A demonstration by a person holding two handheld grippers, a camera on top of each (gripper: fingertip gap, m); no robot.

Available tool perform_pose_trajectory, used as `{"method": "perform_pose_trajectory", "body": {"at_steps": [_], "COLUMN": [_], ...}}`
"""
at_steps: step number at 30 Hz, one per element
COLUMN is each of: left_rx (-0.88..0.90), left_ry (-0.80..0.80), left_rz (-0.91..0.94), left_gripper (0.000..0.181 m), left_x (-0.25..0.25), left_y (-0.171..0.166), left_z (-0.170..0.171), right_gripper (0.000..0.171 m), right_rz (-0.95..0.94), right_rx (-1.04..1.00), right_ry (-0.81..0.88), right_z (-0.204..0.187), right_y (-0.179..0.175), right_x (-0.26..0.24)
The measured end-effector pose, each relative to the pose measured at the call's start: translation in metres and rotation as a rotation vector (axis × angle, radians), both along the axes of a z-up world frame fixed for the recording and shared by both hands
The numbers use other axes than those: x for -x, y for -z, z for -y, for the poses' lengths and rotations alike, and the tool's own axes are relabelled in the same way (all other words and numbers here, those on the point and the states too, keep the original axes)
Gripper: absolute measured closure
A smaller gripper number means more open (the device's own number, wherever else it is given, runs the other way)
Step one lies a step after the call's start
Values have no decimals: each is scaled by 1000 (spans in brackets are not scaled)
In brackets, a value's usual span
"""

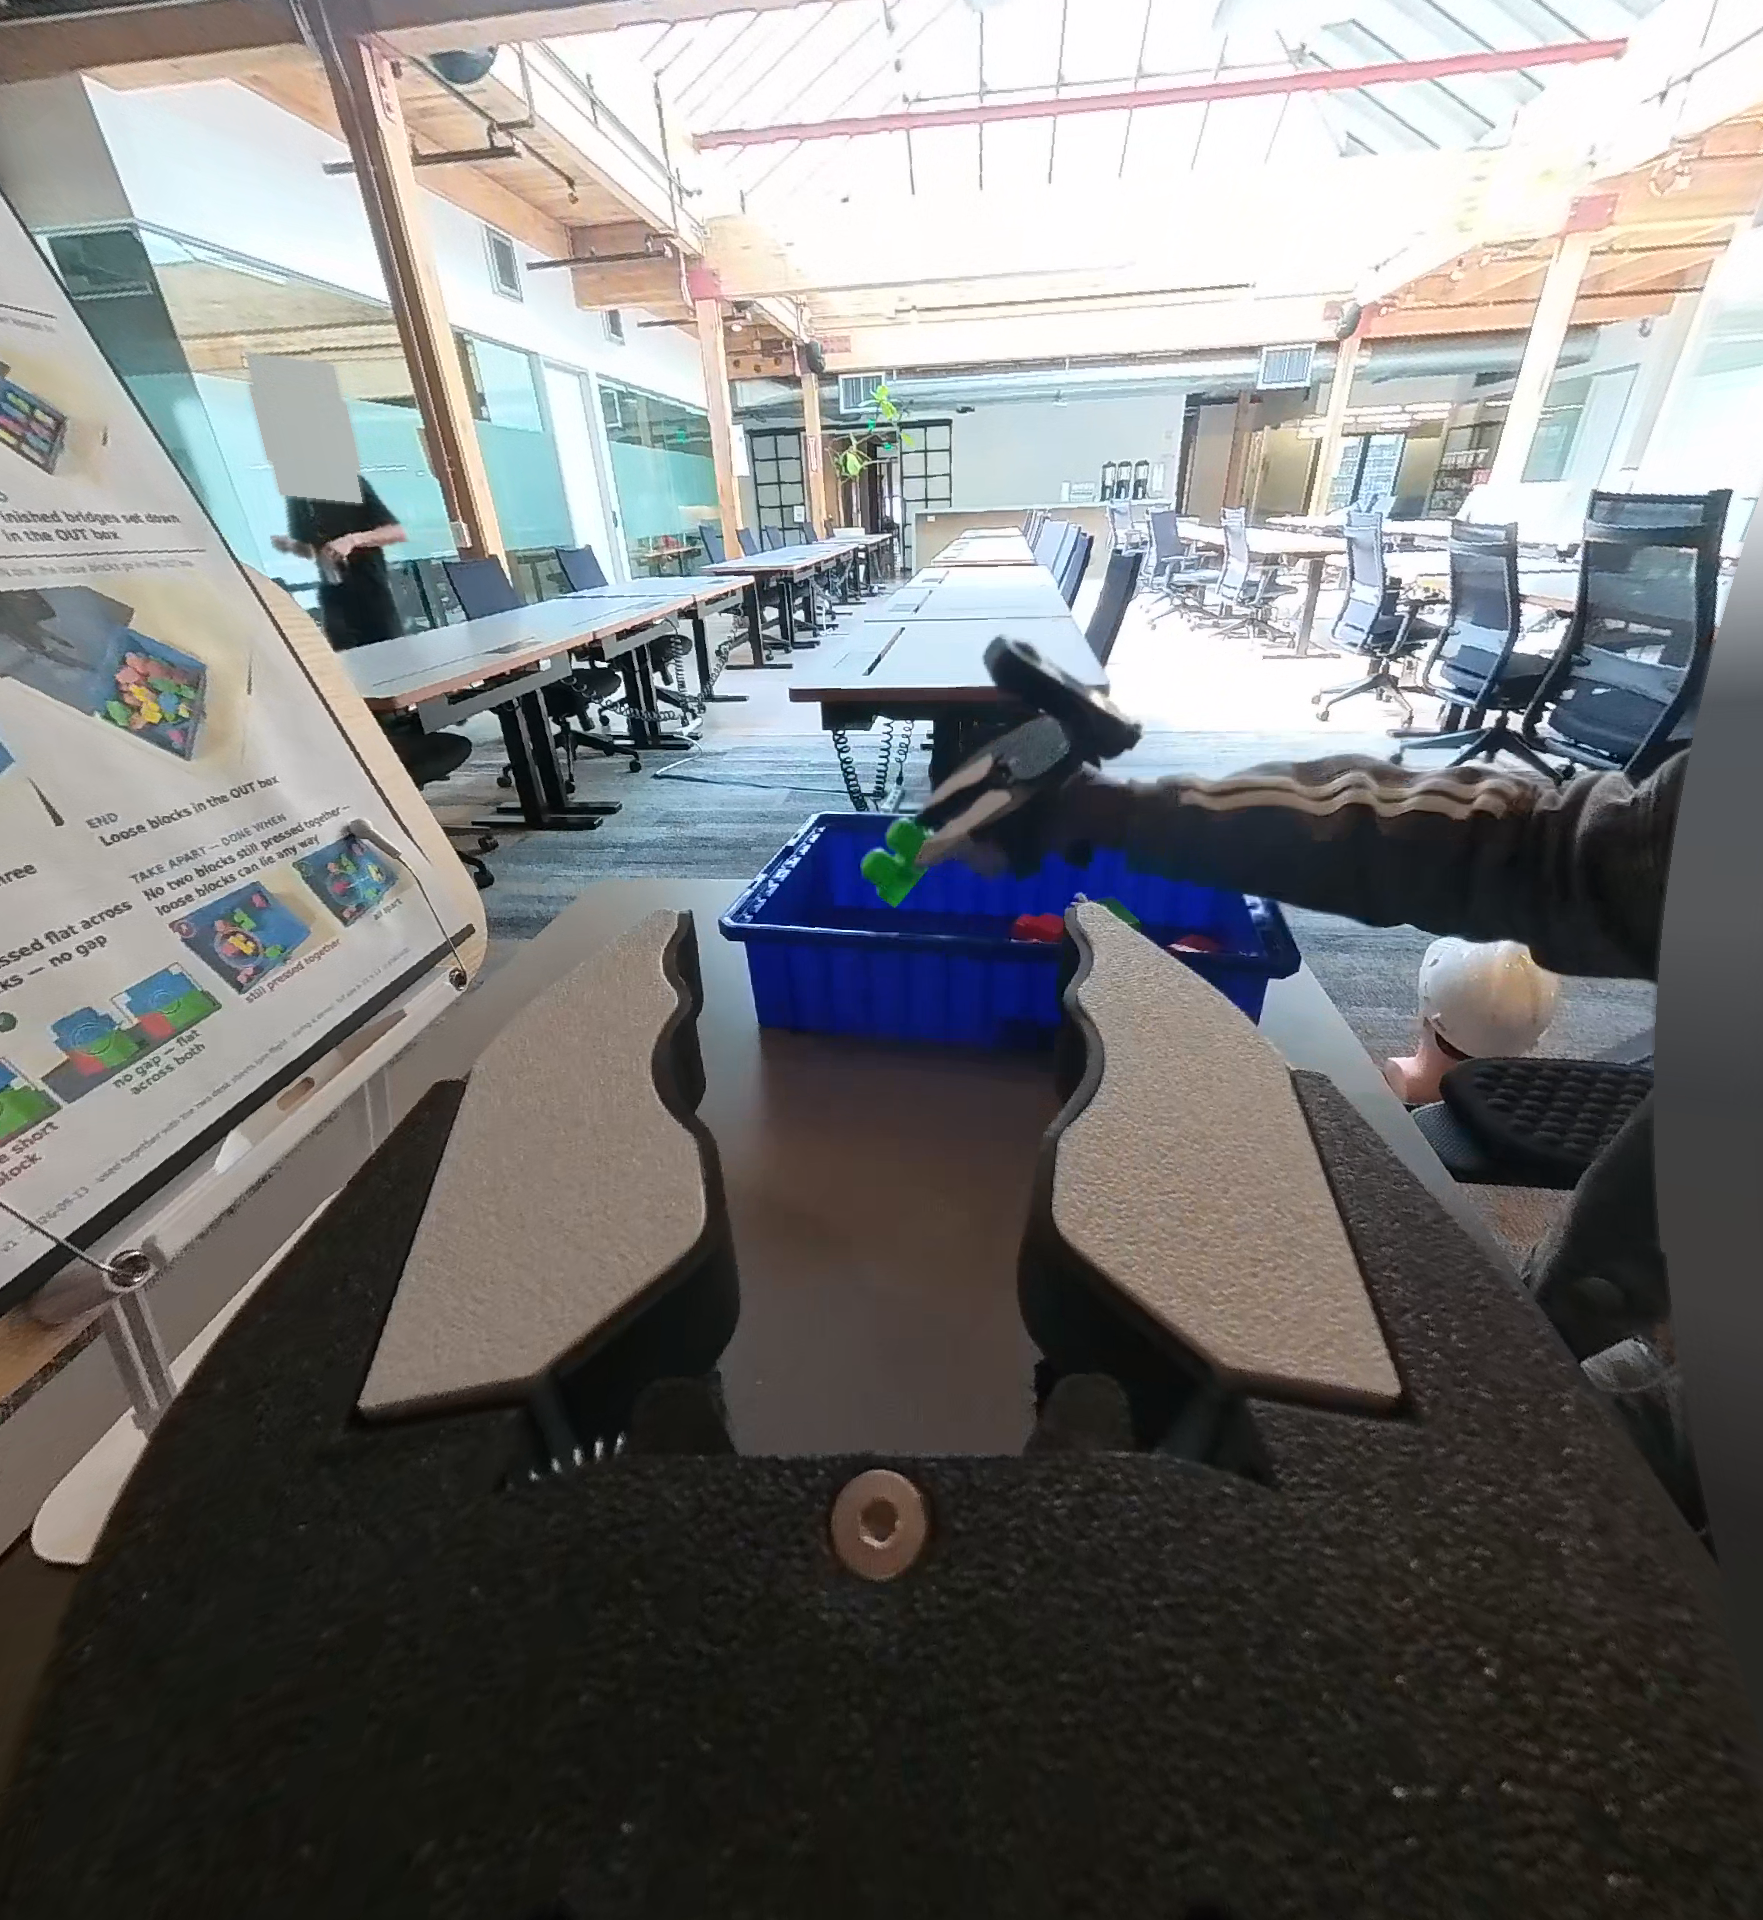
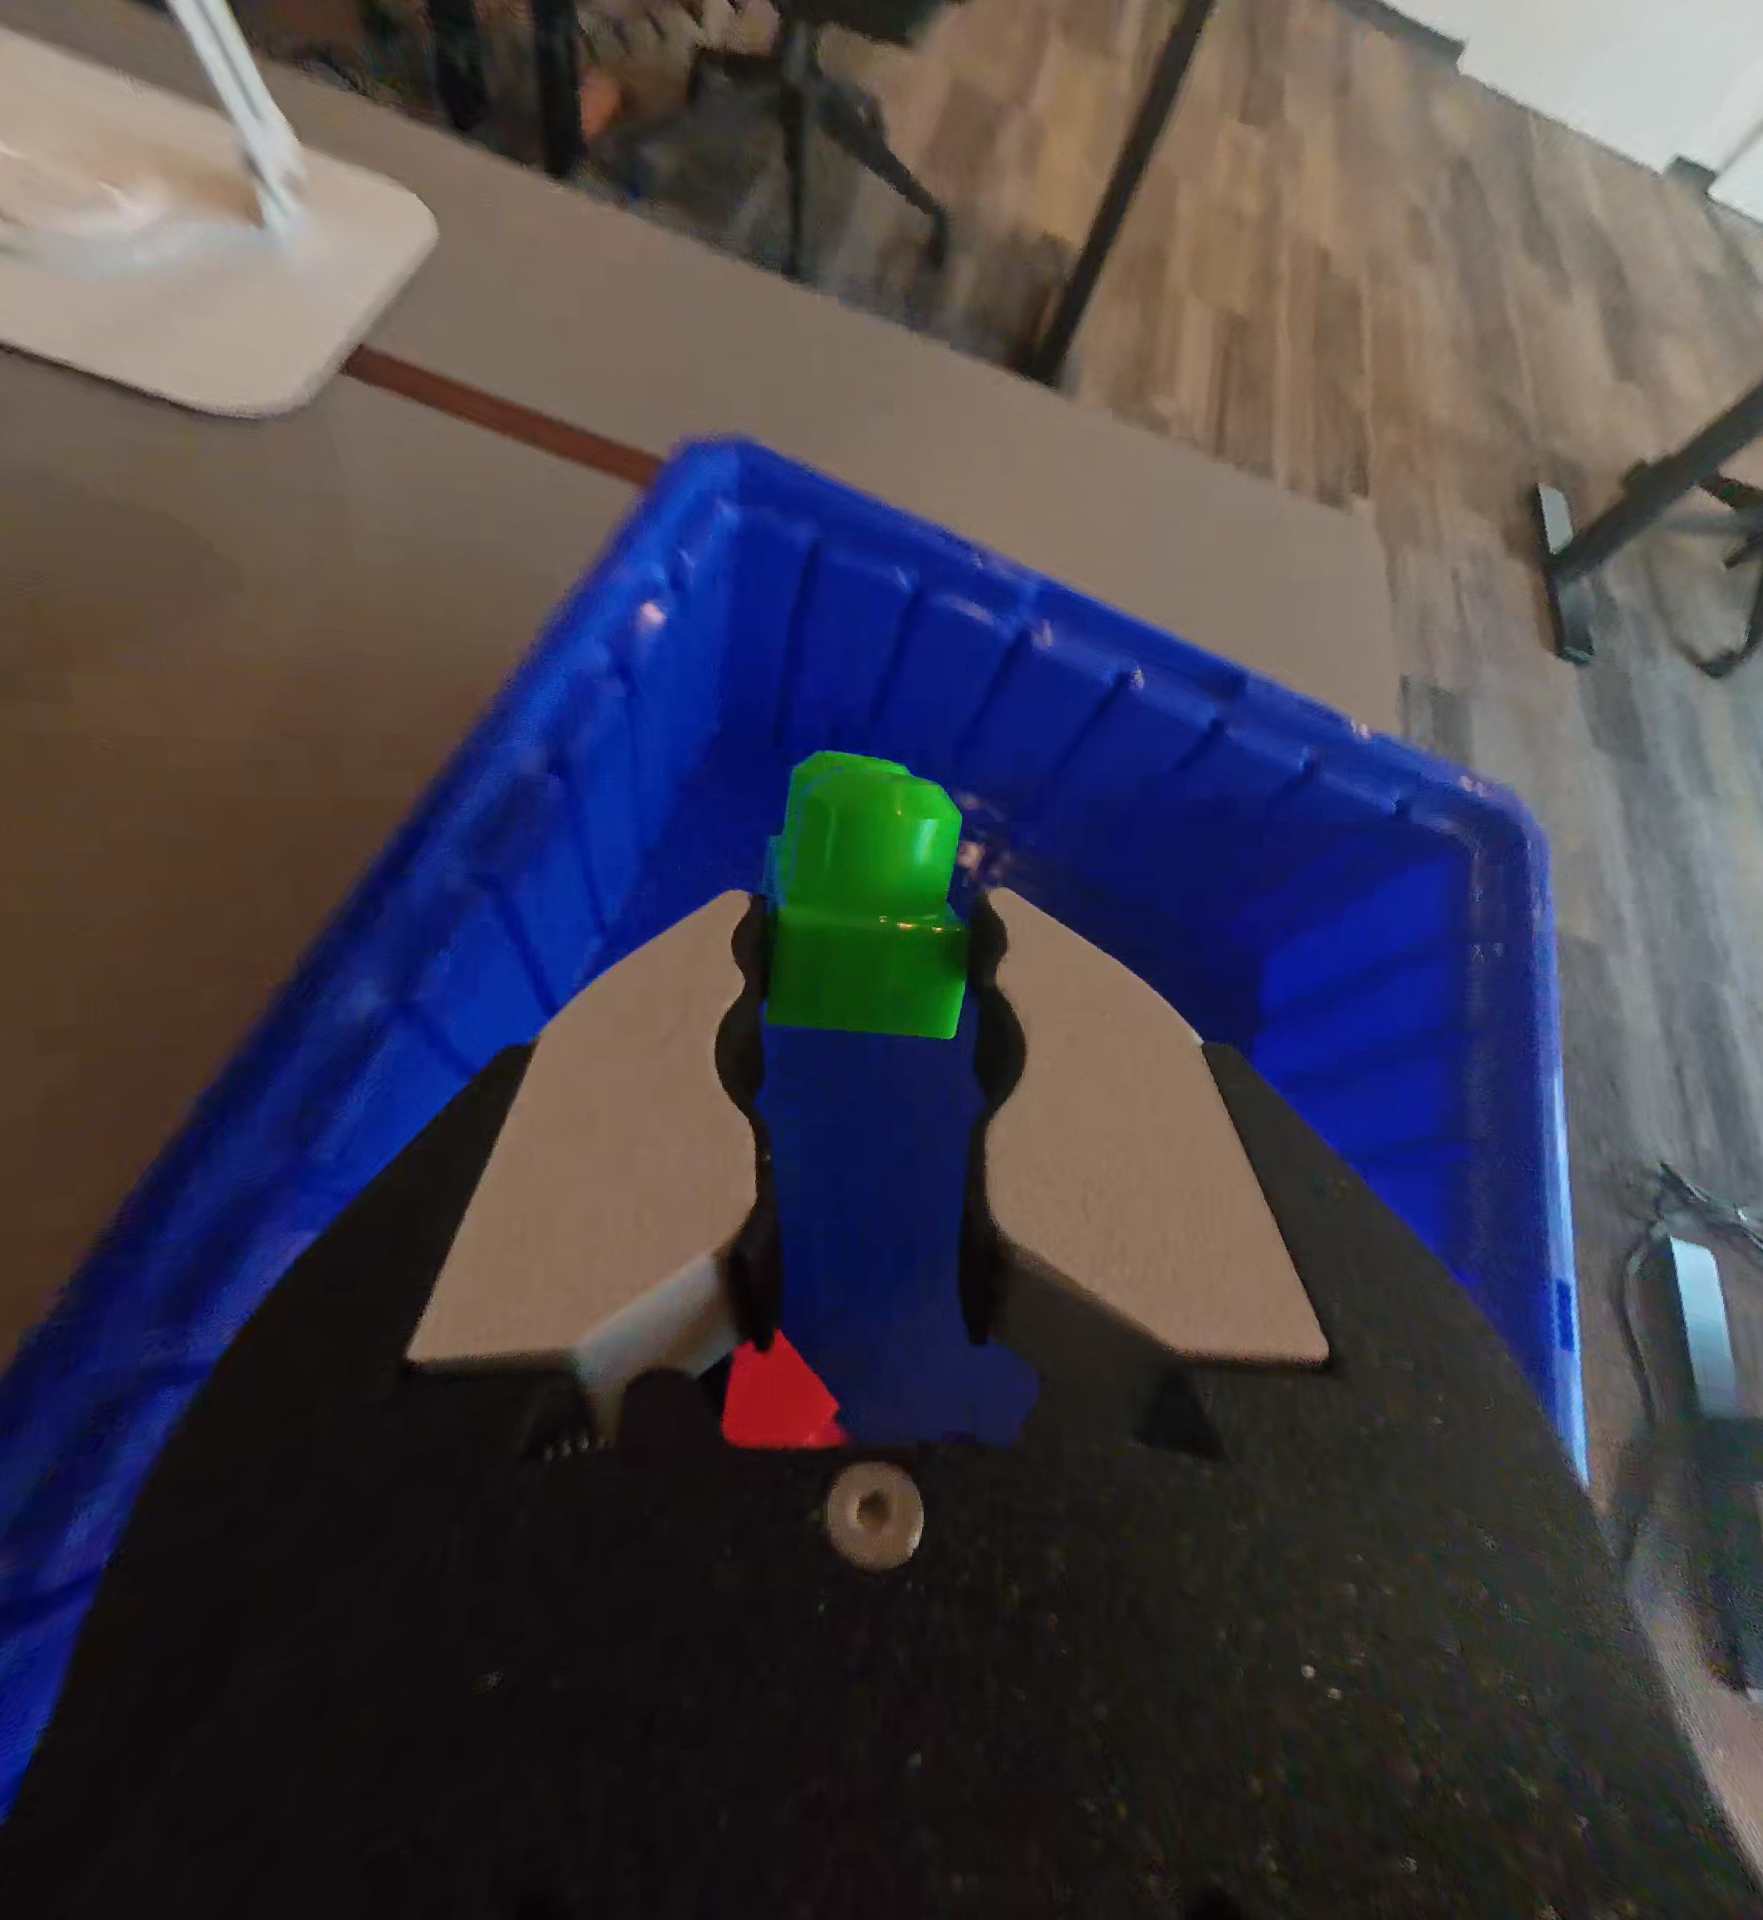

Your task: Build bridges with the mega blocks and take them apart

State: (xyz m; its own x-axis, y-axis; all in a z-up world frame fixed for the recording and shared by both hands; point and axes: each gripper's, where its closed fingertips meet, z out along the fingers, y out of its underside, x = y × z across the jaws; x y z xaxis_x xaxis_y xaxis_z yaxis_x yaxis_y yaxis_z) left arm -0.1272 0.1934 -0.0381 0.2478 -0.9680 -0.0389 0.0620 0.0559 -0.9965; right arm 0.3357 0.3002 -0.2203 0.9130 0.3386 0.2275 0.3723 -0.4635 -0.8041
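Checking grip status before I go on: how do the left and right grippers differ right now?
The left gripper is open and empty; the right gripper is shut on a green block. The left gripper hangs over the bare table, short of the blue bin; the right gripper is over the bin, angled down into it. Both have the same grey finger plates on black bodies.

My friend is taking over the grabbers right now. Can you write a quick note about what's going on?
Right tool: shut on a green block, held over the blue bin.
Left tool: open, empty, above the dark table short of the bin.
A red block lies in the bin.
Done: green block picked up.
Left: no bridge visible yet; whether to build or drop it I cannot tell.
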Motion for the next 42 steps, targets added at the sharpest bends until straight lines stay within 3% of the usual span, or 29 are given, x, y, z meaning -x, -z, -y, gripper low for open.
{"method": "perform_pose_trajectory", "body": {"at_steps": [7, 19, 23, 27, 34, 42], "left_rx": [1, 8, 10, 11, 15, 20], "left_ry": [-9, -3, -1, -1, -2, 4], "left_rz": [4, 2, -2, -3, -5, -12], "left_gripper": [117, 118, 118, 118, 118, 119], "left_x": [2, -2, -3, -2, -3, -8], "left_y": [0, 1, 2, 2, 3, 5], "left_z": [-1, -2, -2, -3, -4, -5], "right_gripper": [134, 133, 95, 103, 97, 98], "right_rz": [-8, 6, 8, -72, -193, -205], "right_rx": [62, 135, 190, 95, -131, -422], "right_ry": [142, 189, 226, 202, 31, -358], "right_z": [-10, -8, -4, -7, 5, 61], "right_y": [65, 92, 94, 57, -45, -163], "right_x": [-46, -55, -57, -41, 25, 160]}}
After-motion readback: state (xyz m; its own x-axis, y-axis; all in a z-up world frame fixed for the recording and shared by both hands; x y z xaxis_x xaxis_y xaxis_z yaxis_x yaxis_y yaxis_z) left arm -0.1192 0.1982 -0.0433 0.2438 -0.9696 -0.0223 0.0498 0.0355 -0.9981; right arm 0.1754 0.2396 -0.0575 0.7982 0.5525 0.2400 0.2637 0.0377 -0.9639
